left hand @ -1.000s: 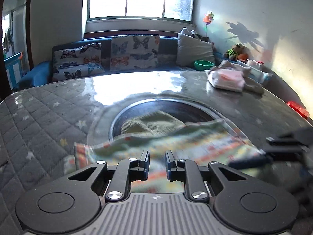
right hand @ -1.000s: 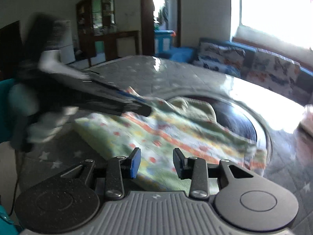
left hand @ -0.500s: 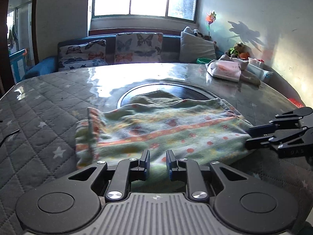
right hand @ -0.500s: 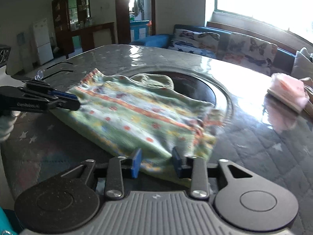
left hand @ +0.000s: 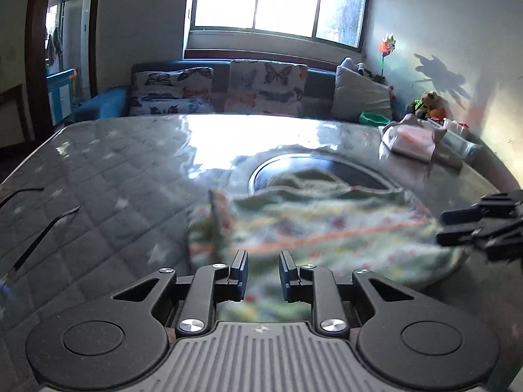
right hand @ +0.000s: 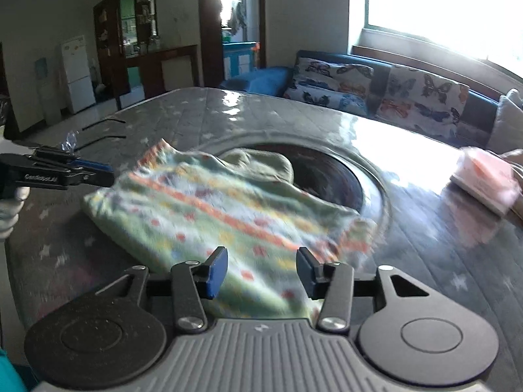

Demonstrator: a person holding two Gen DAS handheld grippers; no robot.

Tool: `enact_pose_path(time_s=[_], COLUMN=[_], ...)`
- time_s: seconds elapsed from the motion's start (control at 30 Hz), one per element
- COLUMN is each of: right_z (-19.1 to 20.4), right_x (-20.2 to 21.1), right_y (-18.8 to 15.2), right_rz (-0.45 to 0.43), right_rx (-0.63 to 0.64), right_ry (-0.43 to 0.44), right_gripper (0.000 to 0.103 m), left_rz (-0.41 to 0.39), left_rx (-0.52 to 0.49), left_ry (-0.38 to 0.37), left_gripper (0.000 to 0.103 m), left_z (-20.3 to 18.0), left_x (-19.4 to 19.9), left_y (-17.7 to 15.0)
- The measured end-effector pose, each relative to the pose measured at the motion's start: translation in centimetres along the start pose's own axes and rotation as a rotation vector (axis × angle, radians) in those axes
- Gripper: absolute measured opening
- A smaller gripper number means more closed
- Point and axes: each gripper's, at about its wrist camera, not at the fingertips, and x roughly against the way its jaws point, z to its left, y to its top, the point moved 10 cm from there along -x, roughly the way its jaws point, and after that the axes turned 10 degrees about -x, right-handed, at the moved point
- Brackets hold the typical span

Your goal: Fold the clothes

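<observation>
I see the striped cloth (right hand: 225, 215) lying on the counter (left hand: 108, 176), partly over its dark round middle. It looks folded over already, but it is lumpy, so I think more folds are left. A pink folded pile (right hand: 483, 176) sits at the far side, so some clothes look done. My right hand-held gripper (right hand: 261, 272) is opening, with cloth below but not pinched. My left hand-held gripper (left hand: 263, 274) has a small gap; I can't tell if it grips.
</observation>
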Motion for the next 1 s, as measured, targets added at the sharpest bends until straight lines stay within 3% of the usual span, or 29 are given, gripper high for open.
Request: enact_pose_path(time_s=[0.07, 0.43, 0.67, 1.0], right_z=[0.3, -2.2, -5.2, -3.1], right_x=[-1.4, -7.1, -6.7, -9.4], right_y=[0.9, 2.4, 2.6, 4.9], right_rz=[-0.006, 0.023, 0.009, 0.009], right_rx=[0.003, -0.114, -0.162, -0.144], right_ry=[0.0, -0.011, -0.057, -0.013], right_gripper=[0.058, 0.059, 0.059, 0.059], left_rz=[0.0, 0.088, 0.068, 0.072], left_rx=[-0.004, 0.025, 0.037, 0.047], left_ry=[-0.002, 0.031, 0.028, 0.048], left_gripper=[0.024, 0.024, 0.024, 0.024], left_z=[-0.1, 2.3, 3.0, 3.7], left_x=[-1.2, -8.1, -7.6, -8.1], left_y=[1.2, 2.6, 2.2, 2.7])
